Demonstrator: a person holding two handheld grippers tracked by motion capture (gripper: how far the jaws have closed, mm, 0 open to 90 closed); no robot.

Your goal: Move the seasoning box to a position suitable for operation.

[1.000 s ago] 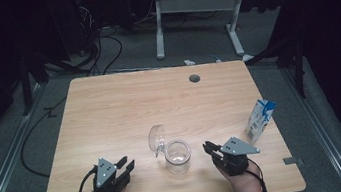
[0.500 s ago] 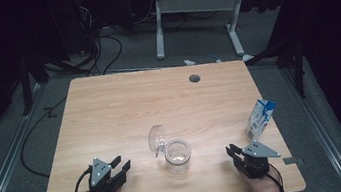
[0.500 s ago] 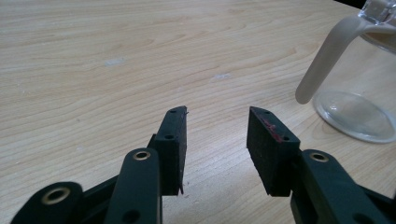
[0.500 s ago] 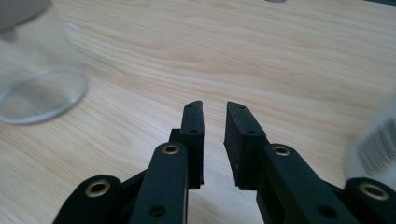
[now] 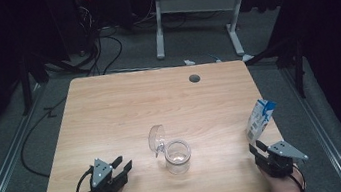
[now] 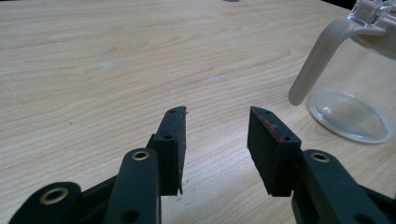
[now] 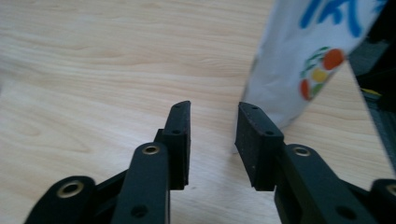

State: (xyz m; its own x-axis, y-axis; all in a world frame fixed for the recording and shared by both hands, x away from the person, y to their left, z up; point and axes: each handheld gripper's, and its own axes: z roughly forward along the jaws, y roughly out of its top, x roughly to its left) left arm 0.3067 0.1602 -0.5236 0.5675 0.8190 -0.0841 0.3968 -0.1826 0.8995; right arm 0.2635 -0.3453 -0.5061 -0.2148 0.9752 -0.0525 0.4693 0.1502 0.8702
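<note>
At right surface edge, carton (image 5: 260, 119) stands upright just ahead-right of right gripper (image 5: 262, 149); jaws apart, just been opening, empty. Left gripper (image 5: 121, 164) farther off, jaws apart.

Wooden table (image 5: 110, 109), grey floor (image 5: 11, 164)

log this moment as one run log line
left gripper: open, empty, beside glass jar | right gripper: jaws just opening, empty, near milk carton | jar lid: flipped open
</note>
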